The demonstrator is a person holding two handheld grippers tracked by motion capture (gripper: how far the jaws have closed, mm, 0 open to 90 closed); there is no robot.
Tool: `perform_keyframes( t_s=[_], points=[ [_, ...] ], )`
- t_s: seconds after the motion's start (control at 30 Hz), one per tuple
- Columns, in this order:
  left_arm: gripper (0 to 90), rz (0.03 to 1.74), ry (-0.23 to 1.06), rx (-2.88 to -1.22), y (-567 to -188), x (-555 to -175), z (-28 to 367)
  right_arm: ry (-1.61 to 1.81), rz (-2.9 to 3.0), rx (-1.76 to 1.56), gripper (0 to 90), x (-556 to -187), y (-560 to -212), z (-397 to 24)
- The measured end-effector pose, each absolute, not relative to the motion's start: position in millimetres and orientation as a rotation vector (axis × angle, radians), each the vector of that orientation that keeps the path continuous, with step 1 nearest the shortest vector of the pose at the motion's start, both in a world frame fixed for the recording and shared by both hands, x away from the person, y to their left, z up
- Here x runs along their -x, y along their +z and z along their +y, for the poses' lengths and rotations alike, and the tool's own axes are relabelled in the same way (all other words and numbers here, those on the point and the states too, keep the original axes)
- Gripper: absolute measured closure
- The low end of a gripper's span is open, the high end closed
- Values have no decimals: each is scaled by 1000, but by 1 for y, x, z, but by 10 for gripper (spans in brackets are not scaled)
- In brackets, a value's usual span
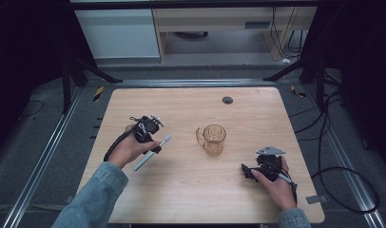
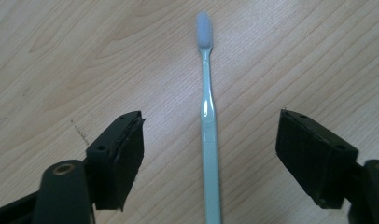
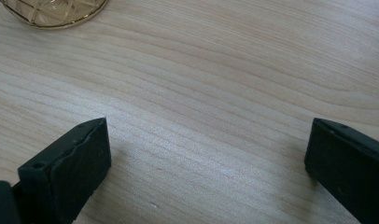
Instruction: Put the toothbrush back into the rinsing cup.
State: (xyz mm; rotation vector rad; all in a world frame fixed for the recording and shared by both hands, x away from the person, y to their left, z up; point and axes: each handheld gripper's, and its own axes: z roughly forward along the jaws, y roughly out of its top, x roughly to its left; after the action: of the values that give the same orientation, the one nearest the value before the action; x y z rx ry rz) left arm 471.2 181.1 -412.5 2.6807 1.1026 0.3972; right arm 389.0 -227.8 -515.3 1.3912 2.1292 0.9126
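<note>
Still risky: left tongs (image 2: 211,163) wide astride toothbrush (image 2: 210,140) lying flat toward table (image 1: 181,190) left edge, untouched, so could skid sideways on uneven closing; right tongs (image 3: 208,172) wide, empty.

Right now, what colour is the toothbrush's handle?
Pale mint green on the toothbrush, with whitish bristles; clearest in the left gripper view.

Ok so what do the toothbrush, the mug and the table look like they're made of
Toothbrush: probably plastic, pale mint green and glossy; a bright highlight runs along the handle, and the pale head looks soft and matte.
Mug: amber-tinted and see-through with a cut pattern, so glass or clear plastic; the look leaves that open.
Table: light wood grain with a smooth matte sheen, either wood or a wood-look laminate.
</note>
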Motion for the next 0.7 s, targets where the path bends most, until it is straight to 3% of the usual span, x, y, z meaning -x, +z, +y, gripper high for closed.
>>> perform_keyframes(
  t_s=[0.43,0.7],
  points=[
    [525,1121,238,-2773,-428,-486,175,913,2129,-1391,7,-389,-515,-228],
    [614,1137,208,-2839,-440,-501,172,914,2130,-1391,8,-389,-515,-228]
  ],
)
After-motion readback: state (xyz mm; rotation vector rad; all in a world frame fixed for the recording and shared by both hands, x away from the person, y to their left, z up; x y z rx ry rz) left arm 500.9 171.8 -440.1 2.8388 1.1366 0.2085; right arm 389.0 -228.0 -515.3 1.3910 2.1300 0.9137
